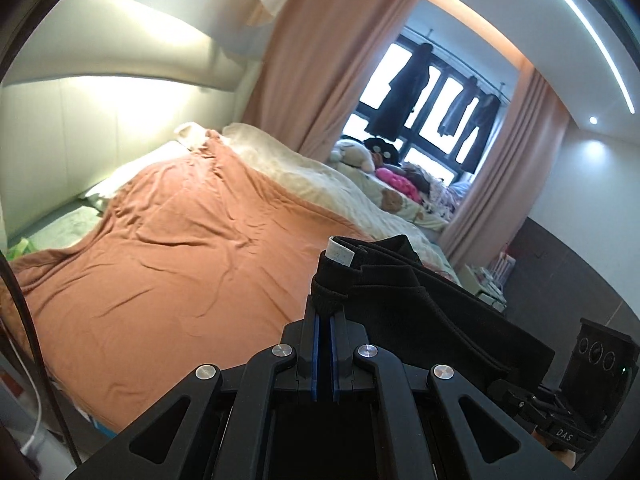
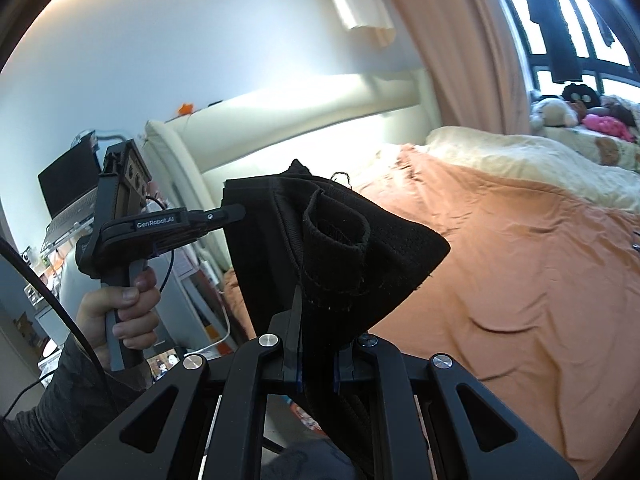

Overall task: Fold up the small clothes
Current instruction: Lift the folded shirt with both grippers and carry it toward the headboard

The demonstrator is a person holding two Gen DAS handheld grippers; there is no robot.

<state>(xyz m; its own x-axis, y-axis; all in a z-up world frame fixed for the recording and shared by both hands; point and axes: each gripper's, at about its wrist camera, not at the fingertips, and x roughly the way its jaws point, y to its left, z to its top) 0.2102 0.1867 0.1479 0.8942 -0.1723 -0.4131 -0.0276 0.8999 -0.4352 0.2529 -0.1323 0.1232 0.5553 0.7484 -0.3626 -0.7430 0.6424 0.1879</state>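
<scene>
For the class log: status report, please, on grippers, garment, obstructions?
Left gripper and right gripper both shut on the black garment. Garment held up over the bed. Nothing in the way.

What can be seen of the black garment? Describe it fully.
The black garment is a small piece of soft, stretchy-looking knit with stitched hems and a white label at one edge. It hangs in the air above the orange bedcover, touching nothing else, bunched and stretched between the left gripper and the right gripper, both shut on its edges. A rolled opening faces the right camera.
</scene>
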